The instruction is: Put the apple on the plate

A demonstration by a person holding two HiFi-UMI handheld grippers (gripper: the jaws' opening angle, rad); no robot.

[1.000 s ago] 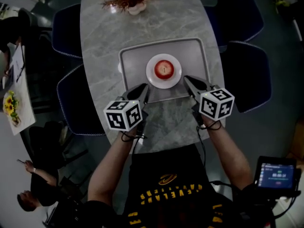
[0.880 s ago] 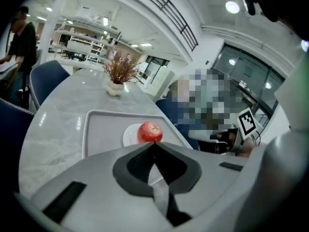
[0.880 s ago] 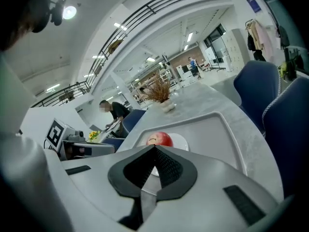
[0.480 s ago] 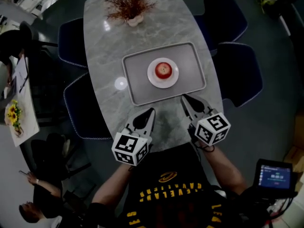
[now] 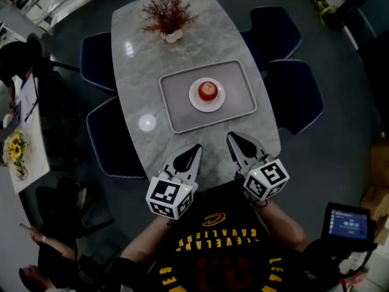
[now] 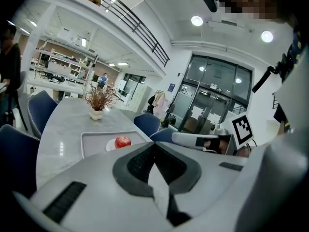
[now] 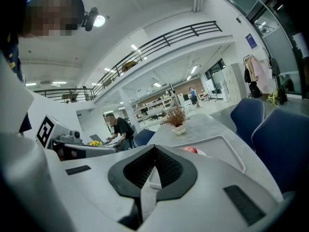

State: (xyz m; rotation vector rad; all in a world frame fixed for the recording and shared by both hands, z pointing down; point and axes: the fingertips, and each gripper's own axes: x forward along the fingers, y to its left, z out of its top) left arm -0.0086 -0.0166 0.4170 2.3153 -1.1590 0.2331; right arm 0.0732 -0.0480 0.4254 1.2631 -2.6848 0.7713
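Apple on plate, inside tray. Left gripper and right gripper: jaws fully closed, nothing held, clear of tray.

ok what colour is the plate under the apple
White plate, clearest in the head view.

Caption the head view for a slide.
Red apple on white plate on tray; left gripper and right gripper shut, empty.

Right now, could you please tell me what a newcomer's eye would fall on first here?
The red apple sits on a white plate in the middle of a grey tray on the marble table. The left gripper and right gripper hover over the table's near end, jaws shut and empty. A dried plant stands at the far end.
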